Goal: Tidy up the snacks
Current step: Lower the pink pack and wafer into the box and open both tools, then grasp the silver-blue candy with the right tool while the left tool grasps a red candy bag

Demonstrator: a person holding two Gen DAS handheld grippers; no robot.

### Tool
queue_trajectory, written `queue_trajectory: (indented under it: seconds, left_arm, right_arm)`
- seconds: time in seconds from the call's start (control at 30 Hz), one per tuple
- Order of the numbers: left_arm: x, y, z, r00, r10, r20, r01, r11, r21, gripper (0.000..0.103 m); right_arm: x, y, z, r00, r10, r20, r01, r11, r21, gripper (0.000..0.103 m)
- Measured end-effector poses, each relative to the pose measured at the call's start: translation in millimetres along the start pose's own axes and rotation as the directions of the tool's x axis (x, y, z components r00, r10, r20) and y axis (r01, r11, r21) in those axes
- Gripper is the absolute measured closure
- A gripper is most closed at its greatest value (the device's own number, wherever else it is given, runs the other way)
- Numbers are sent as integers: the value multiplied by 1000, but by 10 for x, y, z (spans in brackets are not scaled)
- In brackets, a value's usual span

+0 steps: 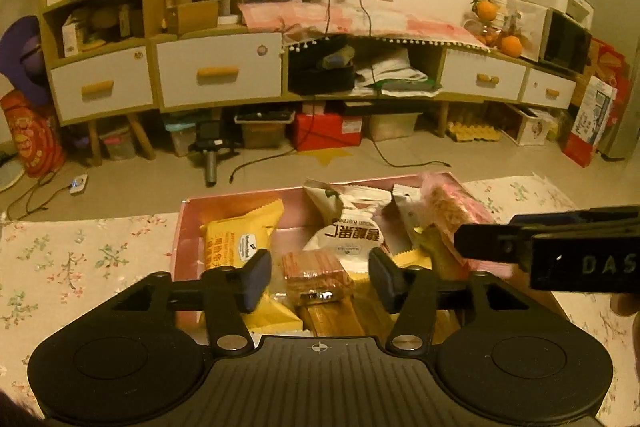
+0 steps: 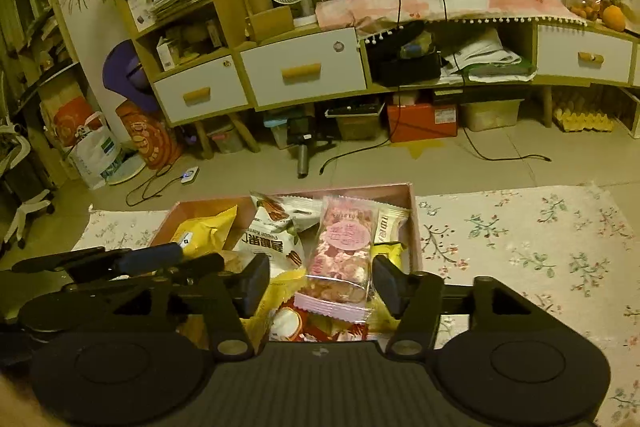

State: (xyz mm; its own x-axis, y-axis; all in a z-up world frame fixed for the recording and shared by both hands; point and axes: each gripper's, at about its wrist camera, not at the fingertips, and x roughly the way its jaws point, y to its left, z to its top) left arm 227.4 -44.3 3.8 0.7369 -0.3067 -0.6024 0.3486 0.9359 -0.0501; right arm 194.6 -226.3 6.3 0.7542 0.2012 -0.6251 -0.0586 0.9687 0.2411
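Here, both grippers are held wide open, empty, over the shallow pink cardboard box [image 1: 188,227] of snacks. A clear-wrapped brown wafer [image 1: 316,273] is framed by the left gripper [image 1: 319,277], a pink nougat packet [image 2: 340,259] by the right gripper [image 2: 320,285].

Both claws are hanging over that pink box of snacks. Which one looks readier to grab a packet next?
Probably the right gripper: its open fingers already sit either side of the pink packet in the pink box. The left gripper is open too, around a small wafer pack, so it's close.

Pink box [image 1: 188,223]: 1
Yellow snack pkts [image 1: 240,239]: 2+ seen, more partly hidden
White nut pkts [image 2: 276,239]: 2
Pink nougat pkt [image 2: 344,251]: 1
Wafer pkt [image 1: 314,271]: 1
Grippers: 2, left [image 1: 318,281] & right [image 2: 320,285]
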Motion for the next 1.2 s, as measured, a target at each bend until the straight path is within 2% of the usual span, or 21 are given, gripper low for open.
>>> queue_trajectory:
  seconds: [0.1, 0.27, 0.4, 0.87, 1.07, 1.2]
  left_arm:
    - [-65, -14, -27, 1000, -7, -5, 7, 1000, 7, 35]
    - [-215, -33, -120, 1000, -16, -11, 16, 1000, 0, 24]
    - [-361, -41, -229, 999, -30, -14, 30, 1000, 5, 20]
    - [-661, -89, -632, 999, -38, -40, 38, 999, 11, 10]
    - [-658, -176, -785, 993, -92, -76, 94, 995, 27, 11]
    - [-595, -237, -865, 985, -140, -98, 142, 990, 17, 11]
  right_arm:
    - [-82, -10, -22, 1000, -3, 9, 3, 1000, -2, 60]
    - [-238, -32, -85, 1000, -17, 21, 17, 1000, -8, 49]
    - [-346, -40, -177, 999, -29, 20, 29, 1000, -11, 43]
    - [-556, -73, -540, 998, -67, -9, 67, 997, -42, 37]
    - [-558, -116, -751, 995, -84, -54, 79, 992, -94, 37]
    - [-566, -171, -835, 995, -67, -69, 59, 991, -120, 39]
